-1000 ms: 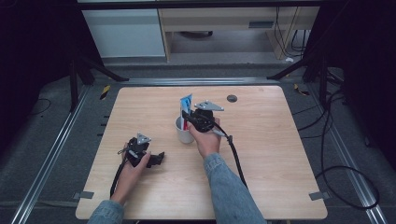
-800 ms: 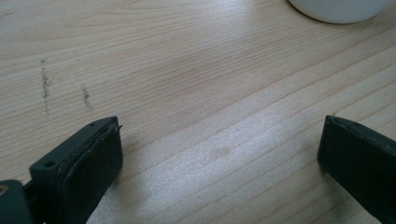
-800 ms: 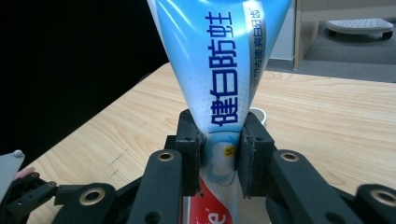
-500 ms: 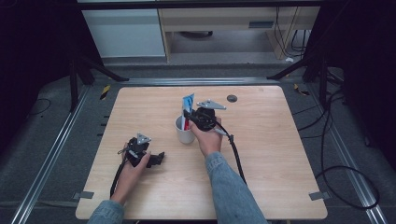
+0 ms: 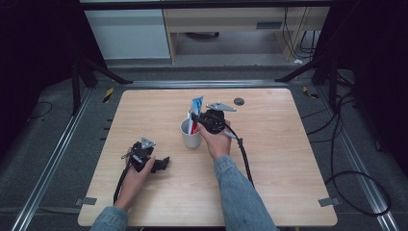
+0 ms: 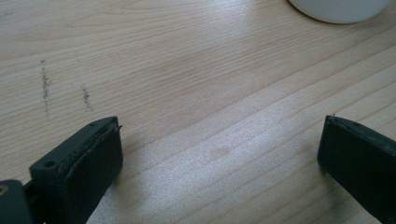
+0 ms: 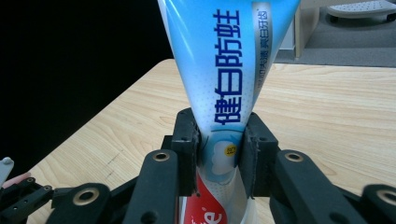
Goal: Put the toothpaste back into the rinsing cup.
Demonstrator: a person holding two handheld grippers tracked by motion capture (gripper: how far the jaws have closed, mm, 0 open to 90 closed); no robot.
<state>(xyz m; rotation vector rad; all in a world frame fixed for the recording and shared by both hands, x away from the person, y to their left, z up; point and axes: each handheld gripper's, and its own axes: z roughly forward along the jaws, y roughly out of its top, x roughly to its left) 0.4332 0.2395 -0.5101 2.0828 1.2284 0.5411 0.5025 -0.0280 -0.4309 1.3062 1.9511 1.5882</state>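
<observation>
**Ana:** Pale wood tabletop (image 5: 288, 159), dark floor all round, shelving at the back. Where does the work stand?

**Ben:** Near the middle of the table is a white cup (image 5: 190, 138), and a blue and white toothpaste tube (image 5: 196, 107) stands in it, its red end down inside and its flat crimped end sticking up above the rim.

**Ana:** Held, or let go?

**Ben:** Held, I'd say. The right gripper (image 5: 197, 119) sits just beside the cup, over its rim, and in the right gripper view its two pads sit against the tube (image 7: 224, 93) on either side, pinching it low on the printed part. The jaws have just been easing apart a little, yet the tube is between them and I see no gap at the pads.

**Ana:** And the other hand?

**Ben:** The left gripper (image 5: 161, 163) rests on the table well to the left of the cup, nearer the person. In the left gripper view its jaws are spread wide over bare wood, nothing between them; the base of the cup (image 6: 338, 9) sits at the top edge.

**Ana:** So how far along?

**Ben:** My reading is that the tube is all but placed: it is already in the cup and upright. What is left, I judge, is to open the right jaws fully and draw the gripper clear without tipping the tube or nudging the cup.
</observation>
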